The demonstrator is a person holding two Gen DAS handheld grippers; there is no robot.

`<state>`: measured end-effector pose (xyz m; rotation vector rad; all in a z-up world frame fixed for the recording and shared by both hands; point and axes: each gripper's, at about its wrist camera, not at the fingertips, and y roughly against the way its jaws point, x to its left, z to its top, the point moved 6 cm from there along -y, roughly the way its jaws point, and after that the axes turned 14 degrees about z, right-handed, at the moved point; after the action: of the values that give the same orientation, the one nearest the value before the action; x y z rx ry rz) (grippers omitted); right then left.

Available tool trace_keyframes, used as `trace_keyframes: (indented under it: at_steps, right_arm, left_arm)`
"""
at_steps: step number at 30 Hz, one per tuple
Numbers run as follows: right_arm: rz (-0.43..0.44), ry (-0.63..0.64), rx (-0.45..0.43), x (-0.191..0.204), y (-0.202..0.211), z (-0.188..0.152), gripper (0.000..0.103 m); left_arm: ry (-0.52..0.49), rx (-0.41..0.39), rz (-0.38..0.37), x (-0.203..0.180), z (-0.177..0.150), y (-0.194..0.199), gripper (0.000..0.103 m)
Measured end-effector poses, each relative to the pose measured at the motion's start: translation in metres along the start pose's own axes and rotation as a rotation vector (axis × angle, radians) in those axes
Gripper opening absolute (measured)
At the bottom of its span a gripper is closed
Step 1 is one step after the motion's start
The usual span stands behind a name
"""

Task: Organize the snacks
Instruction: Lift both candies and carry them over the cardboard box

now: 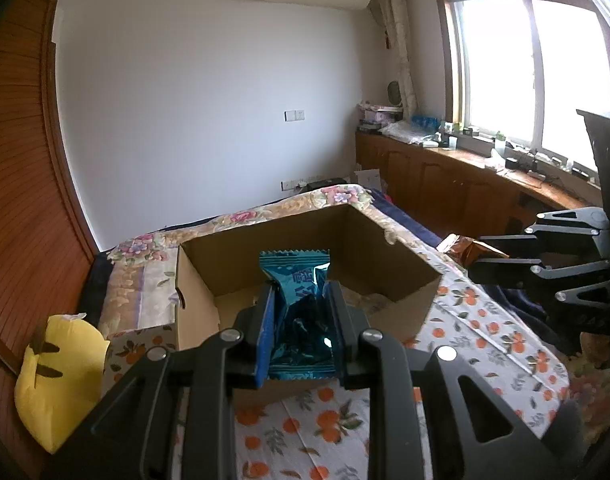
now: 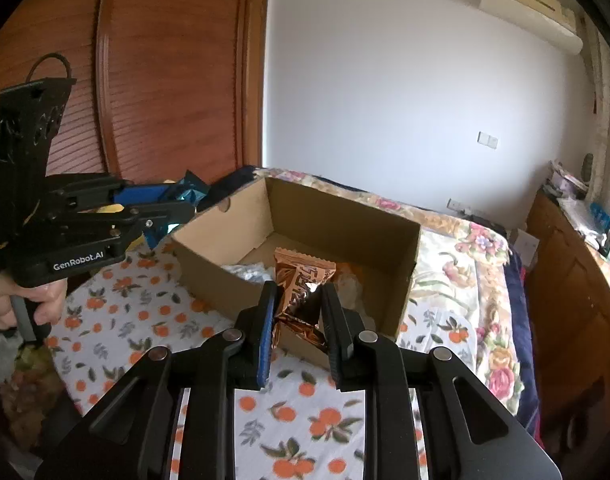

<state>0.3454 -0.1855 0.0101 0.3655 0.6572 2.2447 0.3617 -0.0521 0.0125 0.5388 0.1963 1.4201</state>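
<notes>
At the bottom centre of your left wrist view, your left gripper (image 1: 301, 308) pinches a crinkled teal foil snack packet (image 1: 295, 280) between its blue-padded fingers, the packet's zigzag-cut top edge standing upright in front of the open cardboard box (image 1: 197, 300). At the bottom centre of your right wrist view, your right gripper (image 2: 299, 304) likewise pinches a glossy copper-brown foil packet (image 2: 305, 284), its serrated top edge level with the box's near wall. Both rigs are matte black plastic with round metal pivot pins. Under them lies a smooth white cloth (image 1: 329, 420) printed with oranges and green leaves. The box is plain brown corrugated card, rectangular, with flat upright walls; a crumpled silvery wrapper (image 2: 247, 271) lies on its floor at mid-frame in the right view. At the lower left of the left view sits a soft yellow plush (image 1: 57, 376). Beyond the box, a floral quilt (image 2: 477, 240) stretches toward the white wall.
</notes>
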Motion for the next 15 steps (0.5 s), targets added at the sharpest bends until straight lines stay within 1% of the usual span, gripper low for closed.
trace_keyframes:
  at_steps: [5,9,13,15]
  right_arm:
    - [0.022,-0.022,0.022,-0.023,-0.035,0.004,0.02]
    - [0.047,-0.043,0.055,-0.04,-0.075,0.0,0.02]
    - [0.069,-0.081,0.065,-0.057,-0.108,-0.002,0.02]
    - [0.072,-0.105,0.062,-0.065,-0.122,-0.001,0.02]
  left_arm:
    - [0.012,0.07,-0.007,0.006,-0.007,-0.052,0.022]
    - [0.019,0.12,0.001,0.013,-0.02,-0.089,0.022]
    - [0.032,0.166,0.002,0.019,-0.032,-0.117,0.022]
    - [0.019,0.175,0.003,0.018,-0.036,-0.126,0.023]
